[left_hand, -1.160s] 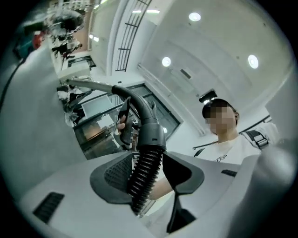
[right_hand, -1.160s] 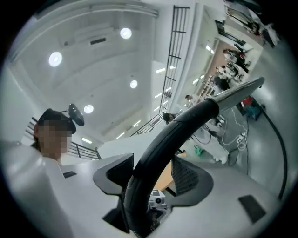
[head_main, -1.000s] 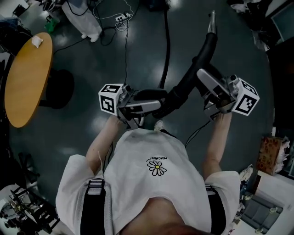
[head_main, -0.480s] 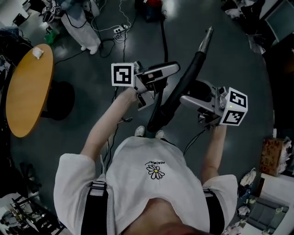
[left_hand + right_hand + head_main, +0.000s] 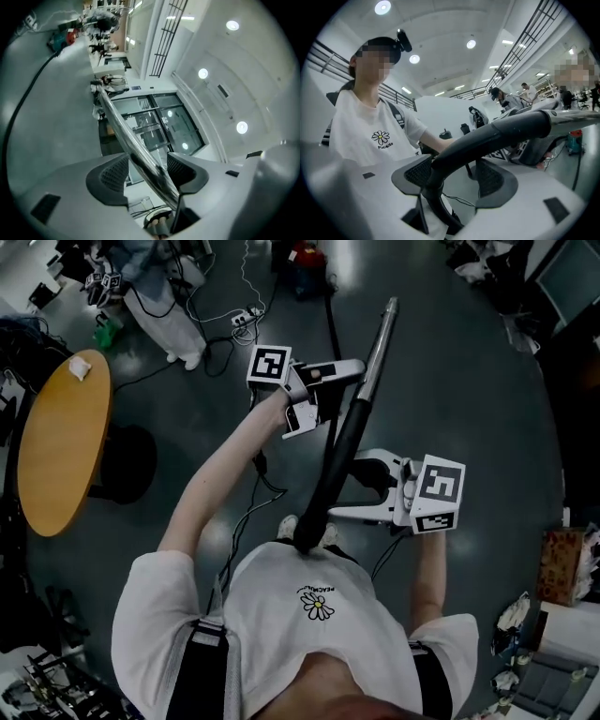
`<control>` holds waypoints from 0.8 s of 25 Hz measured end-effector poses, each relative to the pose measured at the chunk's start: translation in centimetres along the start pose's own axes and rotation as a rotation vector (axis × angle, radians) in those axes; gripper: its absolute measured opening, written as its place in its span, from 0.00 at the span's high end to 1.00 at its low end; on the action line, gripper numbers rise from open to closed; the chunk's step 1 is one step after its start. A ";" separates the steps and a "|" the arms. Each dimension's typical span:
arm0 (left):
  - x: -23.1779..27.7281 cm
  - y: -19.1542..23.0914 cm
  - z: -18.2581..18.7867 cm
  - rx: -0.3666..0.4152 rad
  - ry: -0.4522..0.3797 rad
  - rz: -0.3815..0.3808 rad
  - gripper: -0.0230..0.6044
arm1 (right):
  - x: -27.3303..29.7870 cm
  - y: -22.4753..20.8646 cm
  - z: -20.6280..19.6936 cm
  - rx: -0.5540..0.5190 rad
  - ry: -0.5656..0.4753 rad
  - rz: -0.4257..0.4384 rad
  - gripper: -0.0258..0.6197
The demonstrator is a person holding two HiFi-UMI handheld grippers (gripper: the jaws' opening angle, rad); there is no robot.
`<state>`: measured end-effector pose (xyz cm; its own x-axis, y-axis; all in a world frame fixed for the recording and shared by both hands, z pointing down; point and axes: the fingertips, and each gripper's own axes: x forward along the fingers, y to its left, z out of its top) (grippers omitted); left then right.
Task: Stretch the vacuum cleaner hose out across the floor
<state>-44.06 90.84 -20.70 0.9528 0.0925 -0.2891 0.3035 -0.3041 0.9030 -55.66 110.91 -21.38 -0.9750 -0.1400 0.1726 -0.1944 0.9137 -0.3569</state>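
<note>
Left gripper [image 5: 147, 171]: jaws parted and just been opening, with the wand's metal tube [image 5: 375, 343] lying loose between the pads, unclamped. Right gripper [image 5: 454, 176]: jaws likewise just widened, with the wand's black handle [image 5: 337, 460] leaning on one pad only. Hose [image 5: 331, 329] trails along the floor left of the wand, towards the cleaner [image 5: 302, 257] beyond its tip. Recommendation: clamp both firmly, then draw the wand away from the cleaner, low and steady.

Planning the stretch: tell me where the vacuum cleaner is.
Head view, top centre: the vacuum cleaner sits where the hose ends, up-left of the tube.
</note>
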 end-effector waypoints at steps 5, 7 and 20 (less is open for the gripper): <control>0.1 1.8 -2.1 -0.154 0.073 -0.035 0.56 | 1.6 0.8 -0.9 -0.074 0.085 0.023 0.53; 0.6 2.1 -3.4 -0.199 0.092 -0.059 0.56 | 1.7 0.8 -1.0 -0.189 0.119 -0.010 0.53; 4.8 -1.6 -6.4 -0.519 -0.088 -0.440 0.56 | 0.1 -0.3 1.5 0.228 -0.367 0.161 0.78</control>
<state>-39.98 97.80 -21.44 0.7432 0.0198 -0.6687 0.6458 0.2396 0.7249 -55.87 110.03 -22.61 -0.9605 -0.1662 -0.2232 -0.0158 0.8333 -0.5525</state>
